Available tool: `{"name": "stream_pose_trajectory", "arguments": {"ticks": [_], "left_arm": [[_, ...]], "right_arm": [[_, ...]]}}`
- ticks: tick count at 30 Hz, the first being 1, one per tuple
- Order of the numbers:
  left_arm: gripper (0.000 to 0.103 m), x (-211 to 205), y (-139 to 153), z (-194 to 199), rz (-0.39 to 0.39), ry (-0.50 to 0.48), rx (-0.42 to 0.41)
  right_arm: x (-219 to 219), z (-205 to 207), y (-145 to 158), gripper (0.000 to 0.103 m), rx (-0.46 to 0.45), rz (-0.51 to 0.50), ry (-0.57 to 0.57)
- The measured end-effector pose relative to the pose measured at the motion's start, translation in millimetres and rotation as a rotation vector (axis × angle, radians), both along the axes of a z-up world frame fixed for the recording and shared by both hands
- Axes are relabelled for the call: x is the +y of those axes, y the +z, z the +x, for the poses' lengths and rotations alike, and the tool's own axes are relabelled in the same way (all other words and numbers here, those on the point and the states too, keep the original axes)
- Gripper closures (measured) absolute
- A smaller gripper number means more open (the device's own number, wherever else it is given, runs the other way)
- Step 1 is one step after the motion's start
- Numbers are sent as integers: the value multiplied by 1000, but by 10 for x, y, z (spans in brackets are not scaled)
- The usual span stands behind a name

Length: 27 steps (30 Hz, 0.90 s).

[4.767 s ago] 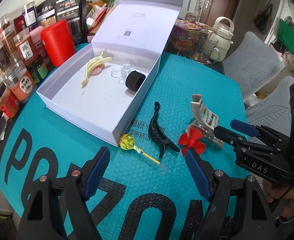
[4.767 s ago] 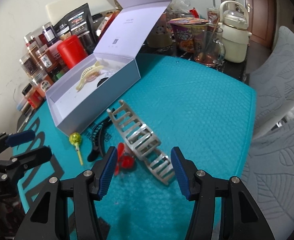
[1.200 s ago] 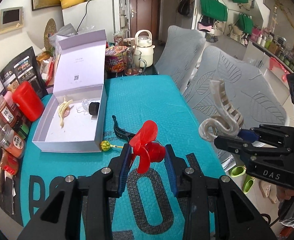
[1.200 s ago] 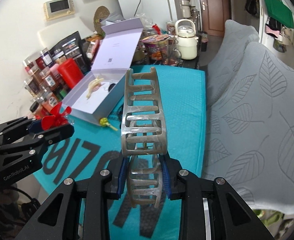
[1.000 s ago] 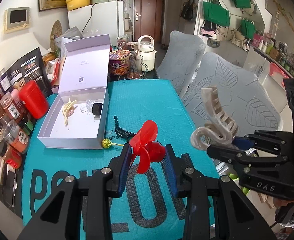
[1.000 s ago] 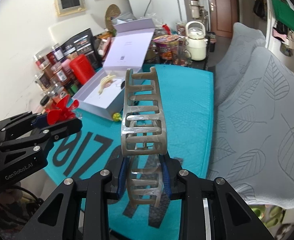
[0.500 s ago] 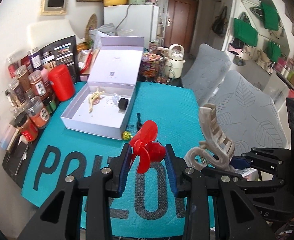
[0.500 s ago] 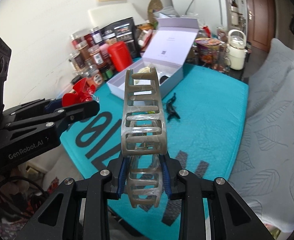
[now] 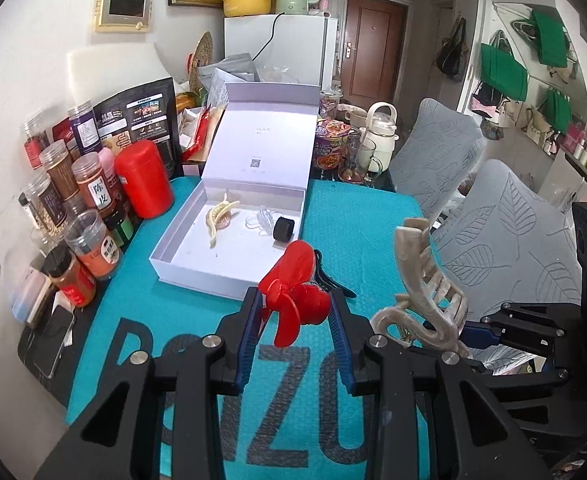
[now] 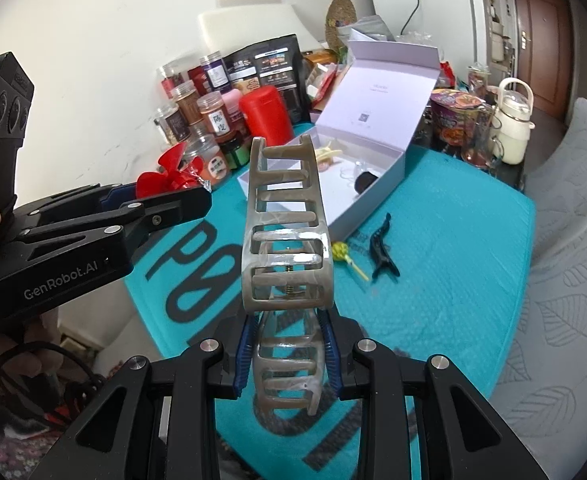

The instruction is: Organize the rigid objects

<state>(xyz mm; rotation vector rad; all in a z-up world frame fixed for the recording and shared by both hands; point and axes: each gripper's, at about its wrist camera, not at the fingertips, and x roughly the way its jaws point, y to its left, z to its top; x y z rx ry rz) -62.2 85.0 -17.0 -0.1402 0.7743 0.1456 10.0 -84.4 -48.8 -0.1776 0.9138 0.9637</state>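
My left gripper (image 9: 295, 316) is shut on a small red fan (image 9: 293, 292) and holds it in the air above the teal mat, near the front of the open white box (image 9: 181, 268). The fan also shows in the right wrist view (image 10: 173, 178). My right gripper (image 10: 287, 344) is shut on a large grey-beige claw hair clip (image 10: 285, 224), also lifted; the clip shows in the left wrist view (image 9: 425, 292). Inside the box lie a cream hair clip (image 9: 219, 218), a clear item (image 9: 263, 218) and a black cylinder (image 9: 283, 229). A black hair clip (image 10: 381, 246) and a yellow lollipop (image 10: 341, 254) lie on the mat.
Spice jars (image 9: 89, 236) and a red canister (image 9: 143, 178) line the mat's left edge. A noodle cup (image 9: 327, 150), glass mug (image 9: 359, 162) and cream kettle (image 9: 381, 130) stand behind the box. Grey chairs (image 9: 505, 216) stand to the right. A phone (image 9: 51, 344) lies at the left edge.
Both grippers have lifted their objects off the mat and swung left with them, toward the box. The fan and the claw clip stay clamped.
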Motion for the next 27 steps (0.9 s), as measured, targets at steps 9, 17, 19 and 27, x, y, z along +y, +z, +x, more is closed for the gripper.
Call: {"name": "stream_pose_trajectory", "arguments": {"ticks": [9,17,19,27], "left_arm": [[70,494,19,429,-22,-66,-7],[70,863,-11,827,-25,-121,3],[70,963,-30,931,-24,-132,7],[70,1295,-119,1282,-17,-150,26]], "right_arm": [[444,275,65,73,-15,-9,-54],[850,549,101,73,-21,-20,-96],[935,621,99,73,-19,-14,-107],[1294,938,15,73,-6,-24,-133]]}}
